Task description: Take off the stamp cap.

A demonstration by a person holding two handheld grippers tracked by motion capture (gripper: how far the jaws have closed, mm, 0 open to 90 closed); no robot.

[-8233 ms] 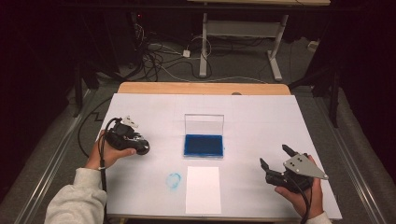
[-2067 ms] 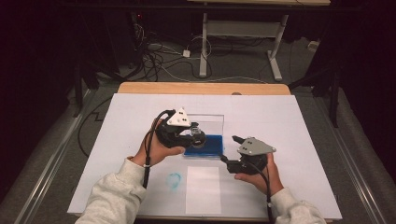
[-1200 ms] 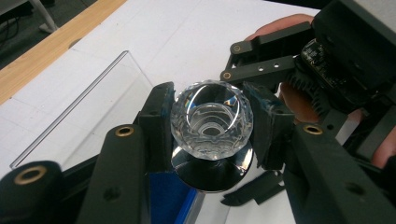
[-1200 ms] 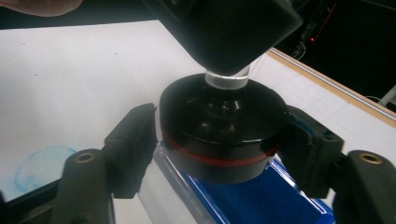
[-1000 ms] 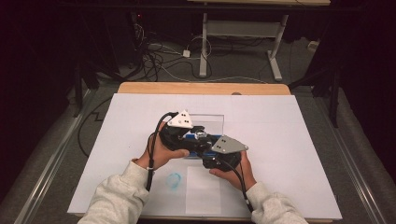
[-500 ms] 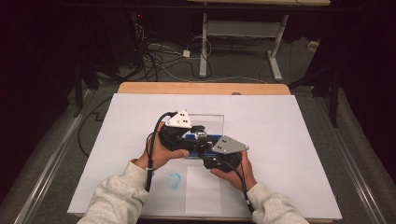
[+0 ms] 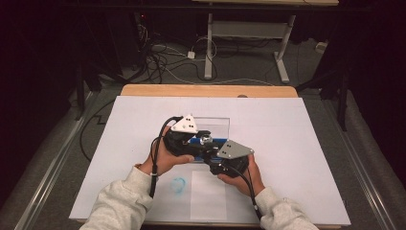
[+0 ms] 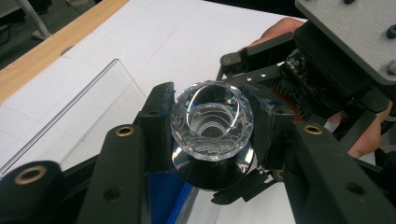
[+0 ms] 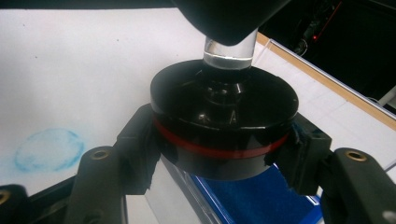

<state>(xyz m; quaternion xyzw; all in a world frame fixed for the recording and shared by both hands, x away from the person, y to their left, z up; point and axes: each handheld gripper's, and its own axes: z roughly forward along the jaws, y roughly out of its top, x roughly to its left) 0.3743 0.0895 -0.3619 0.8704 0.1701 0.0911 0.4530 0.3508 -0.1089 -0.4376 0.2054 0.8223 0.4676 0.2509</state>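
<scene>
You pinch the stamp's (image 8: 212, 122) clear knob in your left gripper (image 8: 210, 135), and your right gripper (image 9: 219, 158) has just closed on its black base, right above the ink pad (image 9: 252, 193). Inking and stamping the paper (image 7: 208, 194) remain.

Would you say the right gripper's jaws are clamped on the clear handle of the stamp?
No, the right gripper clamps the stamp's black base, below the clear handle.
</scene>
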